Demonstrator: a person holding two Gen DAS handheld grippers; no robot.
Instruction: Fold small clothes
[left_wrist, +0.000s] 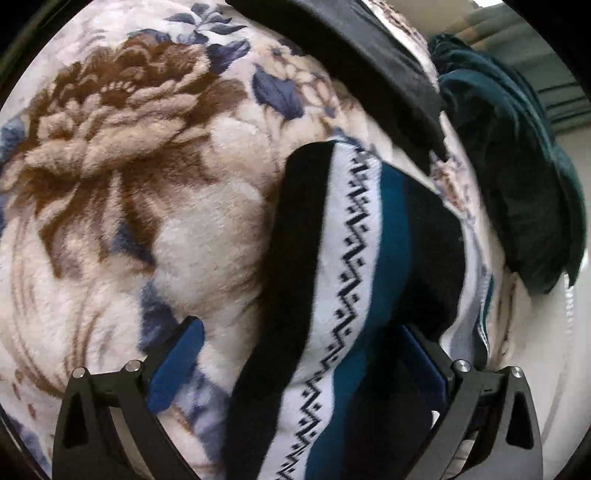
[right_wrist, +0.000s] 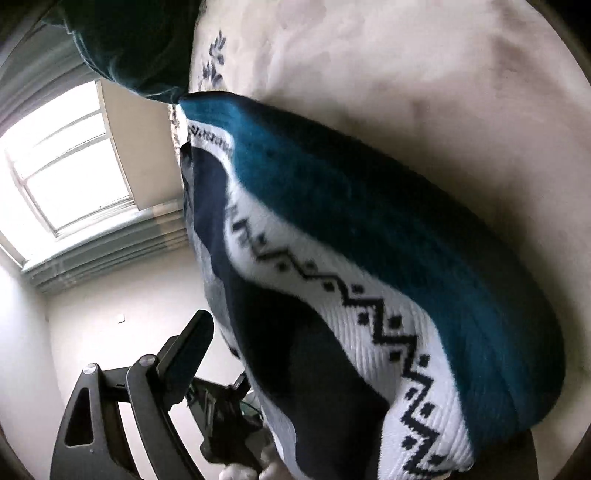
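Note:
A small knitted garment (left_wrist: 351, 266), striped black, white with a black zigzag, and teal, lies on a floral fleece blanket (left_wrist: 122, 177). My left gripper (left_wrist: 306, 354) is open, with the garment draped between its blue pads (left_wrist: 177, 365); the right pad is partly covered by the cloth. In the right wrist view the same garment (right_wrist: 369, 280) fills the middle and hangs over my right gripper. Only its left finger (right_wrist: 184, 354) shows; the other finger is hidden under the cloth.
A black cloth (left_wrist: 362, 62) lies at the top of the blanket. A dark green velvet garment (left_wrist: 517, 177) lies at the right; it also shows in the right wrist view (right_wrist: 133, 44). A window (right_wrist: 62, 162) and a white wall sit beyond the bed's edge.

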